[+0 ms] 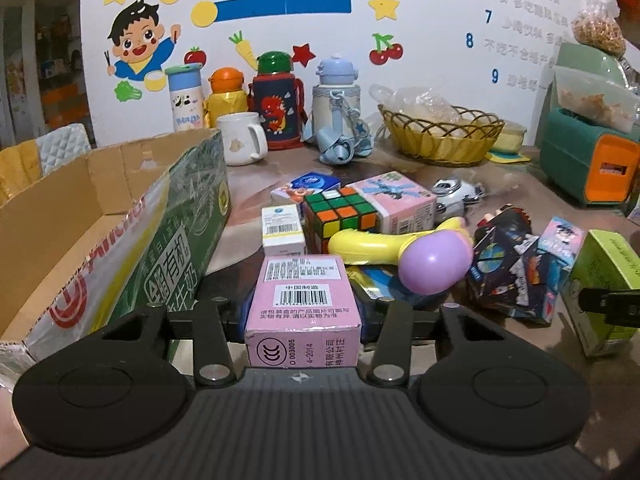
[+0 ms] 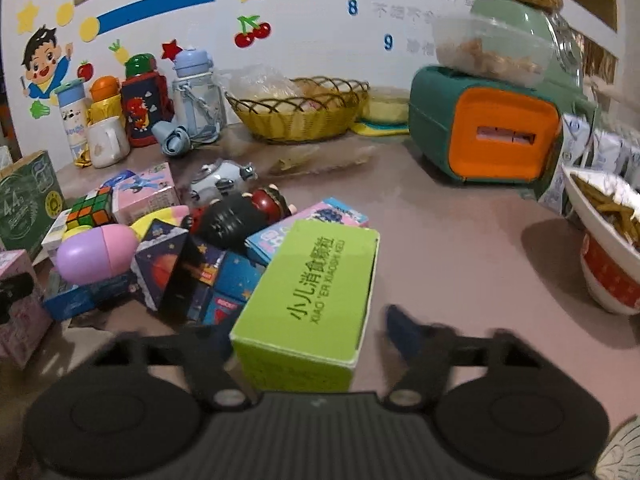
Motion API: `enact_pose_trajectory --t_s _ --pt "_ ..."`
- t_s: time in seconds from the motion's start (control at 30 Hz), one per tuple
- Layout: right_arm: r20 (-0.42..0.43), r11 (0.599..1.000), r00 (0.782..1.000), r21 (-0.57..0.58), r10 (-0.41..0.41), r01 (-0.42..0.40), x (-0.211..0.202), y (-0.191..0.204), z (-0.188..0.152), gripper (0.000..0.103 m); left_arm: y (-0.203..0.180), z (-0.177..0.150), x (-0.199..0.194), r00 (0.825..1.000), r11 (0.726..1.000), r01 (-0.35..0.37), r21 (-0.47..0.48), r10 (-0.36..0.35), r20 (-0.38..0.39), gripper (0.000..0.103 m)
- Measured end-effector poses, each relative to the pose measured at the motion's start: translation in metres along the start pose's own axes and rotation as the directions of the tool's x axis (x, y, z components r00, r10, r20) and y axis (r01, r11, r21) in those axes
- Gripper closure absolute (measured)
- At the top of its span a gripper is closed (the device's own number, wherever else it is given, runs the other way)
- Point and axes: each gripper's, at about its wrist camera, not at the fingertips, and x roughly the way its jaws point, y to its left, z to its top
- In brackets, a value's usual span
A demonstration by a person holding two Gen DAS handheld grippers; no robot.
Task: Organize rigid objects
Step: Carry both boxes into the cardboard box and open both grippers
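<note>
The pink box is sitting clamped between the 2 fingers of the left gripper, low over the table just beside the open cardboard carton, so judging by that, it's being carried over to the carton & wants lifting clear of the wall w/ grip kept firm (box is thin card, squeezing harder risks denting). The right gripper is straddling the green box w/ fingers spread & not pinching yet; it's needing centring before closing, w/o nudging the toy pile at left.

Dim indoor light, fisheye-warped, blurred edges
</note>
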Motion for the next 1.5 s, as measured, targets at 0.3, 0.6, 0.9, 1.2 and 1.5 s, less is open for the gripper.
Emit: enact_pose_trajectory --t_s 0.3,0.6,0.9,1.2,1.5 --pt "0.008 0.999 1.000 0.033 0.029 -0.030 -0.004 -0.010 -0.002 0.054 0.002 0.003 -0.011 0.997 0.997 0.080 -0.020 -0.080 -0.009 0.049" --pt "0.052 0.995 0.995 0.058 0.081 -0.084 -0.032 -0.005 0.007 0.054 0.002 0.020 -0.040 0.986 0.987 0.163 -0.010 -0.162 0.038 0.049" --pt "0.056 0.978 0.978 0.053 0.200 -0.203 -0.046 0.020 0.017 0.054 0.021 0.046 -0.080 0.980 0.985 0.169 -0.019 -0.166 0.112 0.049" --pt "0.104 0.888 0.882 -0.058 0.460 -0.457 -0.071 0.095 0.041 0.054 0.079 0.061 -0.106 0.986 0.993 0.054 -0.100 -0.037 0.165 0.049" --pt "0.100 0.780 0.774 -0.128 0.625 -0.613 -0.075 0.182 0.054 0.054 0.146 0.059 -0.092 0.983 0.970 -0.136 -0.200 0.158 0.098 0.049"
